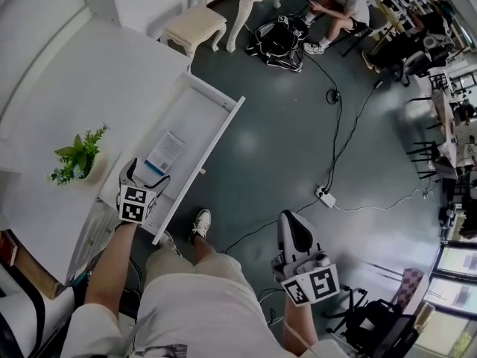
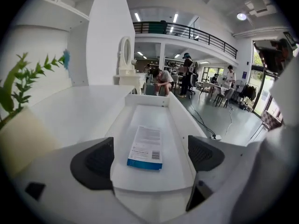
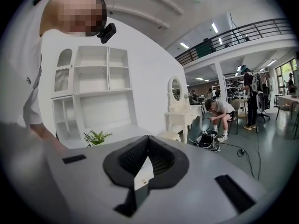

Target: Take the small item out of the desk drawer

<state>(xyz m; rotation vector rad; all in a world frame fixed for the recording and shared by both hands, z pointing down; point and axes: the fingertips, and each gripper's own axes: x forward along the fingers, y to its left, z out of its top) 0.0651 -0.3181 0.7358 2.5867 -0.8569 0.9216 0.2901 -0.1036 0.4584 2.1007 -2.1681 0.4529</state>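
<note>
The white desk drawer [image 1: 214, 145] stands pulled out. Inside it lies a small flat white box with a blue edge [image 1: 165, 152]. My left gripper [image 1: 144, 174] hovers over the drawer's near end, just short of the box. In the left gripper view its black pads [image 2: 93, 163] are wide apart, with the box [image 2: 146, 147] lying flat on the drawer floor [image 2: 180, 125] ahead of them and untouched. My right gripper [image 1: 295, 237] hangs over the floor well to the right of the desk. Its pads [image 3: 159, 158] are pressed together with nothing in them.
A potted green plant [image 1: 78, 156] stands on the white desktop [image 1: 67, 73] left of the drawer. A cream stool [image 1: 194, 25], a black bag [image 1: 279, 39] and a seated person [image 1: 339, 4] are farther back. A power strip [image 1: 325, 197] and cables lie on the floor.
</note>
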